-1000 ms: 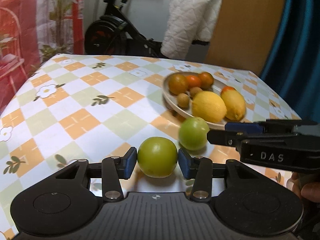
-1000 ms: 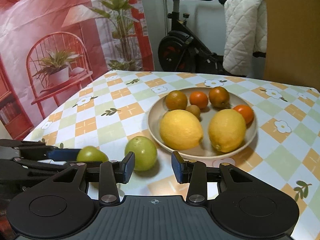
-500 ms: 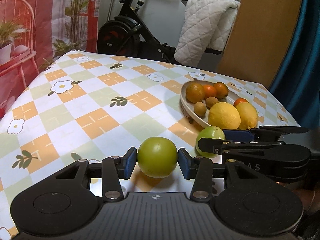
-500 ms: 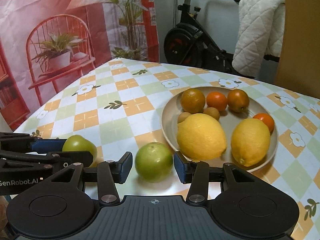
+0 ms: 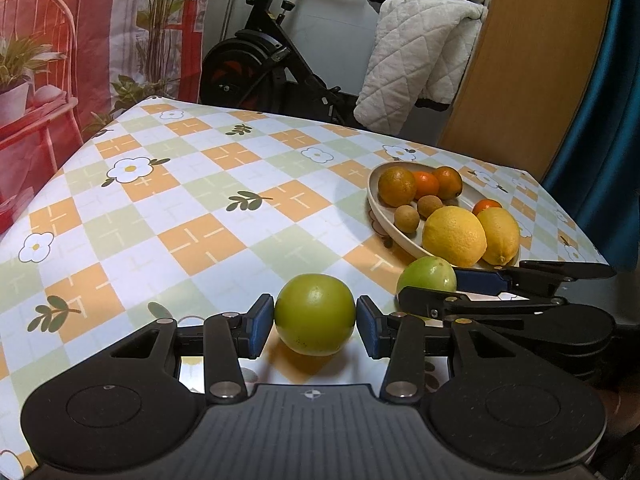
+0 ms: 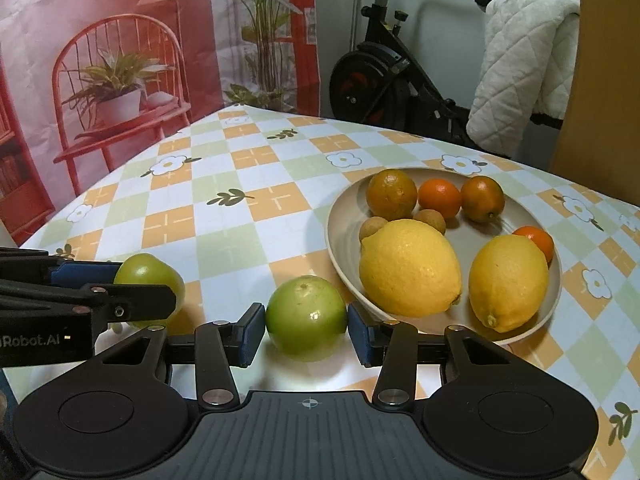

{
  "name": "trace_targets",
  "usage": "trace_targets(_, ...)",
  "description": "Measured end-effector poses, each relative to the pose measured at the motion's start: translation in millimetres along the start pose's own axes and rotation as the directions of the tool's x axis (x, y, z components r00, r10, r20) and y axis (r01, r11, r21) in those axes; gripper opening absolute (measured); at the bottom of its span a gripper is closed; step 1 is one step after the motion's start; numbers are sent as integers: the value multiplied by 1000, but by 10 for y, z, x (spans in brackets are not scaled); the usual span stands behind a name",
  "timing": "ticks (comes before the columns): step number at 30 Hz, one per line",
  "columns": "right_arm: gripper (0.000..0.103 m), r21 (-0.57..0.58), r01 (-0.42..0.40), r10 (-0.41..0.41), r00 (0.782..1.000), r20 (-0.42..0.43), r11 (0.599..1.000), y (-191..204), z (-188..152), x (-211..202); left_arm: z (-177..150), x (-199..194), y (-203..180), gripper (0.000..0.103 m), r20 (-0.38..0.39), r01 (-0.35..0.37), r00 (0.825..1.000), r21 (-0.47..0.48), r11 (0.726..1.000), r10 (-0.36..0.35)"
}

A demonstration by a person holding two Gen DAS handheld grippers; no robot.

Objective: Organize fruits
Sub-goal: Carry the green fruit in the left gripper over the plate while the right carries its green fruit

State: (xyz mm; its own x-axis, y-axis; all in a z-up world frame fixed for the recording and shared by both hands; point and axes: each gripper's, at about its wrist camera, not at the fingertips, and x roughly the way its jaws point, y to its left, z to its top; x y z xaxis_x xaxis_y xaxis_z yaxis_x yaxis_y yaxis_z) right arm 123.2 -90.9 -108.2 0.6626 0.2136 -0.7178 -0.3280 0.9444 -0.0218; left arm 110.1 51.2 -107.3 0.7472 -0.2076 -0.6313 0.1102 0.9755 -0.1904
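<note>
My left gripper (image 5: 315,319) is shut on a green fruit (image 5: 315,314), its blue pads touching both sides. My right gripper (image 6: 306,328) straddles a second green fruit (image 6: 306,317), pads close against its sides; the fruit rests on the tablecloth. The second fruit also shows in the left wrist view (image 5: 427,277), and the first in the right wrist view (image 6: 150,276). A beige plate (image 6: 344,232) just right of them holds two lemons (image 6: 410,267), several small oranges and two small brown fruits.
The table has a checked floral cloth (image 5: 192,216). The plate (image 5: 380,208) sits near the table's right side. Behind the table stand an exercise bike (image 5: 264,68) with a white quilted cloth, a wooden panel and a blue curtain.
My right gripper moved left onto the second green fruit and closed in around it. My left gripper kept its fruit and drew back from the plate.
</note>
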Motion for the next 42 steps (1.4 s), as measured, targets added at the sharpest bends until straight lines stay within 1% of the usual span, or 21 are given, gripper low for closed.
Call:
trace_targets(8, 41, 40, -34, 33, 999, 29, 999, -91, -113, -154, -15, -25, -43, 48, -2, 13, 1000, 7, 1000, -13)
trace_targets(15, 41, 102, -41, 33, 997, 75, 994, -266, -201, -314, 2, -42, -106, 48, -5, 23, 1000, 16, 1000, -23)
trace_targets(21, 42, 141, -47, 30, 992, 120, 989, -435, -207, -439, 76, -32, -172, 48, -3, 37, 999, 31, 999, -37)
trace_targets(29, 42, 178, -41, 9, 984, 176, 983, -739, -135, -573, 289, 50, -324, 48, 3, 74, 997, 47, 996, -74)
trace_targets(37, 42, 188, -17, -22, 979, 204, 982, -1123, 7, -602, 542, 271, -647, 48, -2, 121, 993, 96, 988, -122)
trace_targets(42, 42, 156, 5, -38, 977, 210, 988, -1335, 157, -527, 696, 415, -844, 48, 4, 152, 988, 117, 981, -154)
